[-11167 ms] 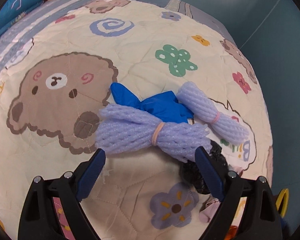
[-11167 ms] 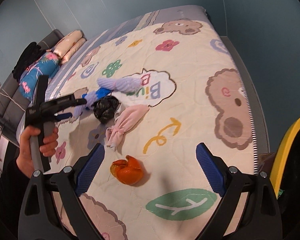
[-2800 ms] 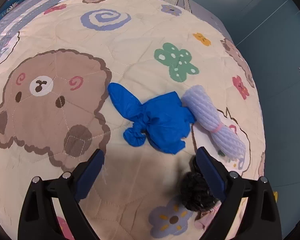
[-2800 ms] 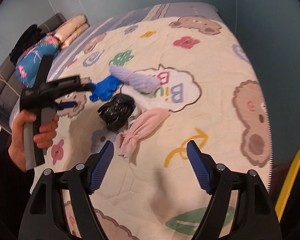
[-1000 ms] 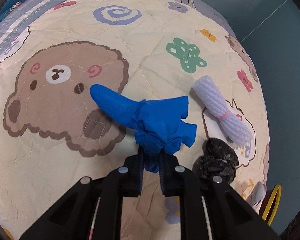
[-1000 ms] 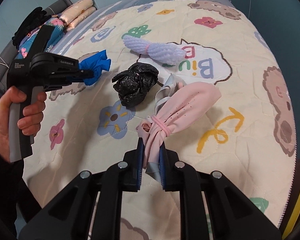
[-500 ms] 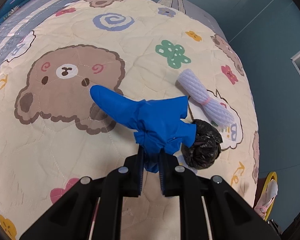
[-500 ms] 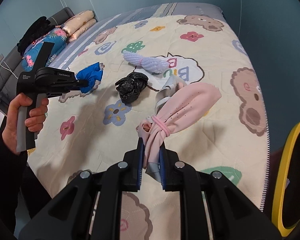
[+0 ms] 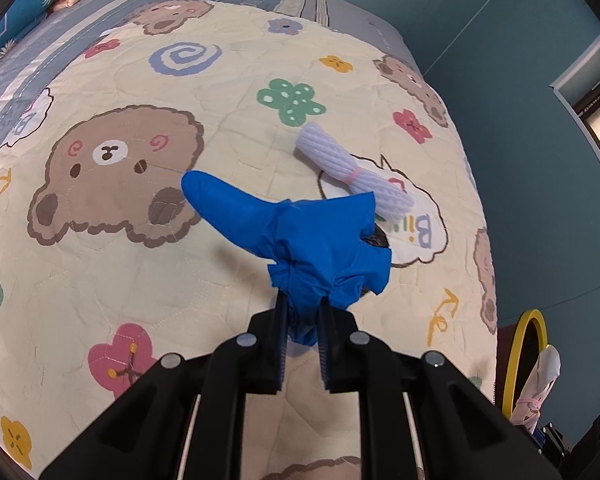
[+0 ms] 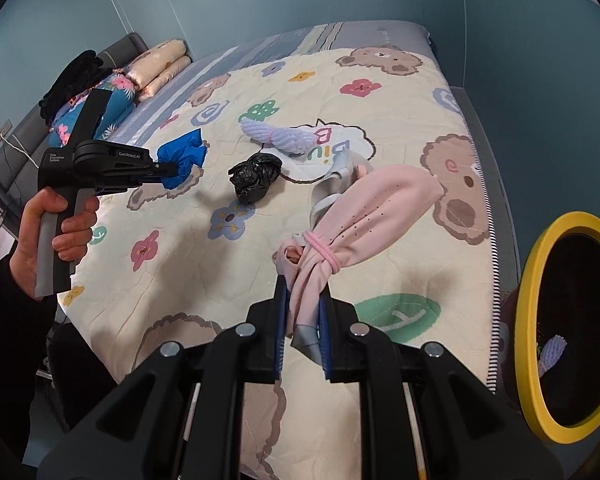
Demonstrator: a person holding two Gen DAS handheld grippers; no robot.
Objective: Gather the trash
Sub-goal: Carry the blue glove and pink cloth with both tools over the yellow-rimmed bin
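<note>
My left gripper (image 9: pixel 303 314) is shut on a knotted blue glove (image 9: pixel 300 236) and holds it above the bed quilt (image 9: pixel 140 280); the gripper also shows at the left of the right wrist view (image 10: pixel 162 168). My right gripper (image 10: pixel 303 312) is shut on a pink cloth bundle (image 10: pixel 356 216) tied with a pink band, held above the quilt. A lilac foam-net bundle (image 10: pixel 280 134) and a crumpled black bag (image 10: pixel 256 178) lie on the quilt. In the left wrist view the glove mostly hides the black bag (image 9: pixel 376 240); the lilac bundle (image 9: pixel 352 168) lies beyond it.
A yellow-rimmed trash bin (image 10: pixel 528 320) stands at the bed's right side, a lilac bundle (image 10: pixel 552 354) inside it. It also shows low right in the left wrist view (image 9: pixel 516 344). Folded bedding and pillows (image 10: pixel 112 92) lie at the head of the bed.
Both grippers have lifted their items and pulled back from the quilt. The yellow bin has come further into the right wrist view.
</note>
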